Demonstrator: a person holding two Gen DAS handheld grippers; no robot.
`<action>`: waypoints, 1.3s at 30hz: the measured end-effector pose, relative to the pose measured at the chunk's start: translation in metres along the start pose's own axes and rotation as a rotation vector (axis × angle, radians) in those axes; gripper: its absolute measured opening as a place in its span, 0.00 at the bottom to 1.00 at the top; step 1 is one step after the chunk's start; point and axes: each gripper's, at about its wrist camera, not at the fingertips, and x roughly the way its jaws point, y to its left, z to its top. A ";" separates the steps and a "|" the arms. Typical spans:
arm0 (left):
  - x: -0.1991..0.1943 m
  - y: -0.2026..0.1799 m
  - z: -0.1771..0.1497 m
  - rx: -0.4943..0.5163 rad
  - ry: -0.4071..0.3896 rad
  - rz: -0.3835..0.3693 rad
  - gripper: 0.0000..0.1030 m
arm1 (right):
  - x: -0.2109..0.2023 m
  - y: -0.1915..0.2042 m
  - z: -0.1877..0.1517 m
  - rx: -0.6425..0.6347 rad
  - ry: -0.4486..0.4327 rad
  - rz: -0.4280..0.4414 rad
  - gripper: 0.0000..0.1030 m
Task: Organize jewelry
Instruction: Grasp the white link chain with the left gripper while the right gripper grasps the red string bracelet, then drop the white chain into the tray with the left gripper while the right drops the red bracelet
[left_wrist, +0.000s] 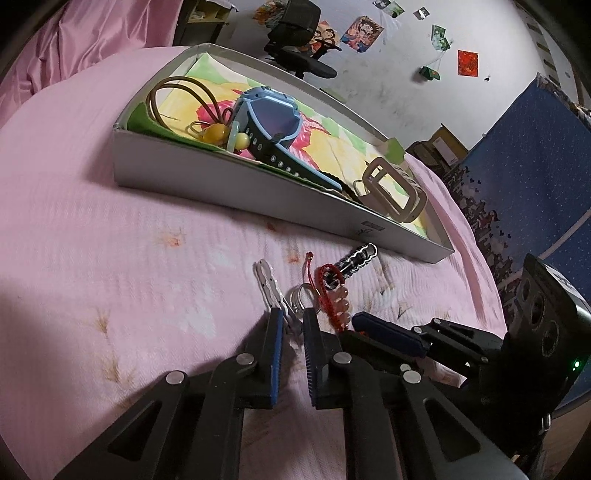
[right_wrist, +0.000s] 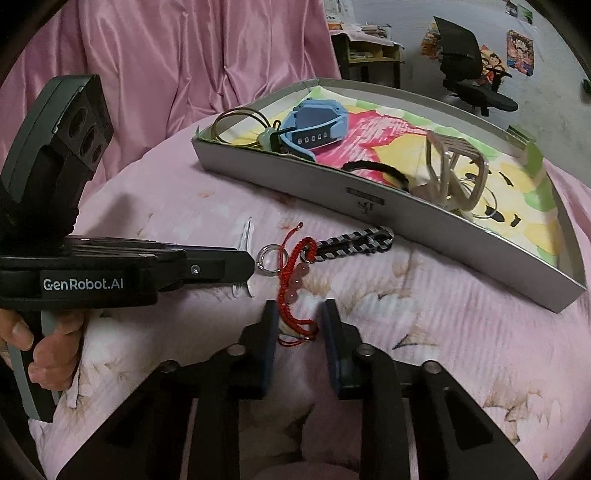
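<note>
two grippers down on pink cover, both aimed at loose items in front of box.

left gripper: jaws nearly closed, narrow gap only, near end of white clip caught between pads. seen side-on in right wrist view, tip just beside ring. held by hand at lower left.

right gripper: jaws narrow, closed around knotted cord end of red bracelet; cords fill almost whole gap between pads. remainder of bracelet, with pink beads, stretched flat on cover toward box.

ring flat on cover, between clip and bracelet, touching or just beside both; exact contact cannot be told. black-and-silver strap just beyond bracelet, near front wall of box.

box lying along far side of cover, lined with flowered paper. contents: blue watch and brown loops at left end, black band near middle, beige frame-shaped piece toward right end.
</note>
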 end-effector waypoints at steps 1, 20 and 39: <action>0.000 0.000 0.000 0.002 -0.001 -0.003 0.10 | 0.000 0.000 0.000 0.003 0.002 0.001 0.15; -0.038 -0.033 -0.007 0.134 -0.163 -0.009 0.07 | -0.050 -0.005 -0.004 0.010 -0.194 -0.073 0.09; -0.003 -0.072 0.080 0.167 -0.217 0.061 0.07 | -0.075 -0.084 0.042 0.164 -0.424 -0.280 0.09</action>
